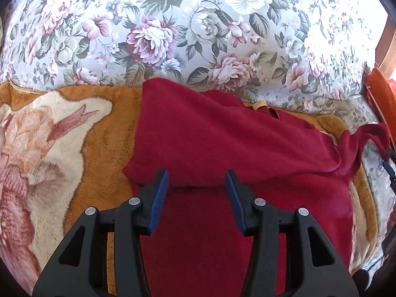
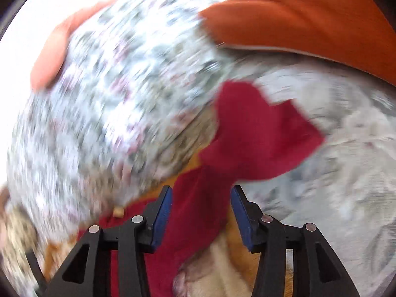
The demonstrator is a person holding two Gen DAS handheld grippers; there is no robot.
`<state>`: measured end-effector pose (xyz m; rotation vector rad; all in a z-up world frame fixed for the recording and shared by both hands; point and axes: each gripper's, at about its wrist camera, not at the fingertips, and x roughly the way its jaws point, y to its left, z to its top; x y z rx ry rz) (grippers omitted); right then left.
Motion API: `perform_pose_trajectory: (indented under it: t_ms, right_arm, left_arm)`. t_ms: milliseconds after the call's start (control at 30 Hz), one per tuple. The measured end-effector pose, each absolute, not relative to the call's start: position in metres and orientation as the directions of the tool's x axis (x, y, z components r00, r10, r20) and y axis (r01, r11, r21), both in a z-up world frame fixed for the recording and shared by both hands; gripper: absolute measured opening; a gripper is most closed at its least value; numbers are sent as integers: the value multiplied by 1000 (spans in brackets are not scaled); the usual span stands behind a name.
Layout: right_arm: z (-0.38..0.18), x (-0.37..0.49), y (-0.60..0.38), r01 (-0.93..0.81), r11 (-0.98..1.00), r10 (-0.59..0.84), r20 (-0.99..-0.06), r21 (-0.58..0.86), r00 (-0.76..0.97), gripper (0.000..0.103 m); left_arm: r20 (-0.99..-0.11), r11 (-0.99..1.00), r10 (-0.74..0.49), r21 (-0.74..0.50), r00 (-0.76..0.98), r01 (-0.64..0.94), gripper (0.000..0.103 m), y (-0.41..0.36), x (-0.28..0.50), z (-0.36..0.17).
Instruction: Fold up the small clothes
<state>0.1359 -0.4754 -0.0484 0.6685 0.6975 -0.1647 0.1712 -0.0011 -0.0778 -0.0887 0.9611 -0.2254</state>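
A dark red fleece garment [image 1: 222, 143] lies on an orange and cream plush blanket [image 1: 49, 143], its upper part folded down over the lower part. My left gripper [image 1: 196, 180] is open just above the fold's edge, with cloth below and between the fingers. In the right wrist view, which is blurred by motion, my right gripper [image 2: 201, 195] is open, and a red sleeve [image 2: 259, 133] runs from between its fingers up and to the right. The right gripper's tip also shows at the far right of the left wrist view [image 1: 388, 165], by the sleeve end.
A floral bedspread [image 1: 198, 24] covers the bed behind the blanket. An orange cloth [image 2: 309, 19] lies at the upper right of the right wrist view. It also shows at the right edge of the left wrist view [image 1: 381, 94].
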Motion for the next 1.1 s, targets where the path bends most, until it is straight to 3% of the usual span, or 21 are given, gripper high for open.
perform_pose_trajectory:
  t_ms: [233, 433, 600, 667, 733, 800, 967, 1100]
  right_arm:
    - [-61, 129, -508, 407, 613, 77, -564, 677, 822, 49]
    - [-63, 139, -523, 448, 585, 47, -580, 676, 813, 51]
    - [-50, 119, -531, 410, 534, -19, -475, 740, 880, 54]
    - [-51, 126, -533, 430, 544, -28, -497, 720, 867, 55]
    - [-52, 138, -539, 416, 553, 14, -507, 722, 862, 45]
    - [-39, 143, -540, 398, 596, -6, -492, 697, 870, 6]
    - [32, 156, -490, 220, 808, 22, -402, 546, 916, 6]
    - [75, 174, -417, -32, 870, 223, -337, 491, 915, 6]
  left_arm:
    - [-803, 974, -224, -168, 552, 151, 47, 1, 172, -77]
    - [-803, 973, -228, -173, 551, 150, 47, 1, 171, -77]
    - [-805, 973, -227, -170, 547, 154, 47, -1, 171, -77]
    - [-806, 973, -231, -178, 545, 150, 47, -1, 171, -77]
    - [-802, 971, -237, -183, 548, 152, 47, 0, 170, -75]
    - [-801, 973, -231, -177, 552, 150, 47, 1, 169, -74]
    - [-784, 968, -250, -208, 568, 139, 47, 8, 171, -66]
    - [-757, 958, -282, -257, 589, 129, 47, 16, 171, -54]
